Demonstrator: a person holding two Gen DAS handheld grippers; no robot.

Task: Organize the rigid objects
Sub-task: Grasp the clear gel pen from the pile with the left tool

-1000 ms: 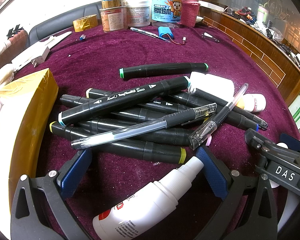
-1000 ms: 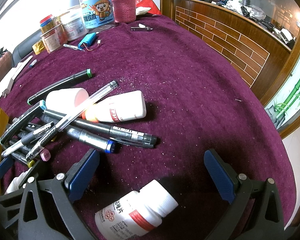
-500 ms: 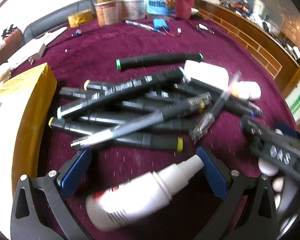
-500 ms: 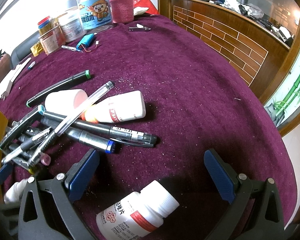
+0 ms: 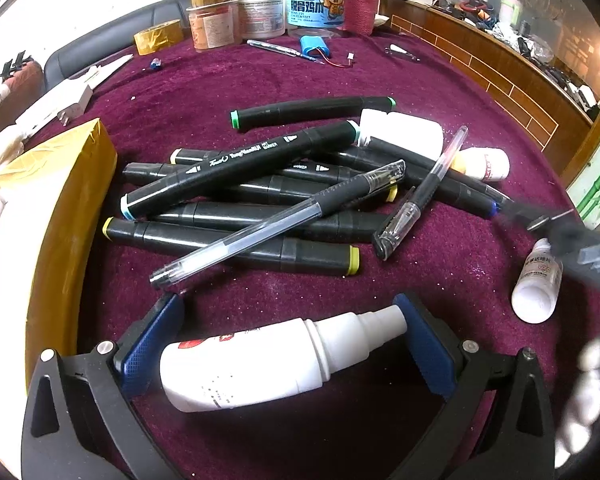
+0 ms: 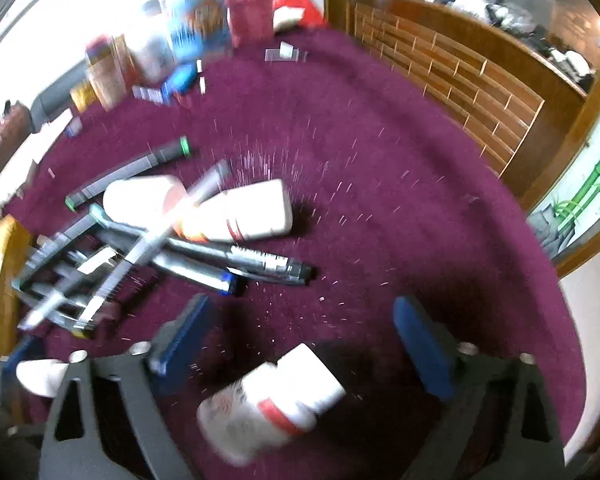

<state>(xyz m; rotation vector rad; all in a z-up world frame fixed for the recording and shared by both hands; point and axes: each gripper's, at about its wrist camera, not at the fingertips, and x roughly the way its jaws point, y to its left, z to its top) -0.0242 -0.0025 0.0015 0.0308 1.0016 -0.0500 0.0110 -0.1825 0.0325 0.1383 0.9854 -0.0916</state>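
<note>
My left tongs (image 5: pixel 288 342) stand apart, straddling the white spray bottle (image 5: pixel 272 360). Neither pad presses it; the bottle's base lies close beside the left pad, the nozzle short of the right one. Its long axis runs nearly across the gap, pad to pad, so closing now would catch it end to end, I judge; a roll of the wrist would be needed to take it across the body.

My right tongs (image 6: pixel 300 332) have just been closing a little with the white pill bottle (image 6: pixel 272 396) between them, not yet touched; jaws apart. View blurred. That bottle lies slantwise, cap toward the right pad.

Beyond the left tongs: heap of black markers (image 5: pixel 236 240) and two clear pens (image 5: pixel 276 224), mostly lying left to right. A taped yellow box (image 5: pixel 60 208) bounds the left side, near the heap. Open purple cloth (image 6: pixel 380 160) lies to the right and beyond; the table's edge curves round there.
</note>
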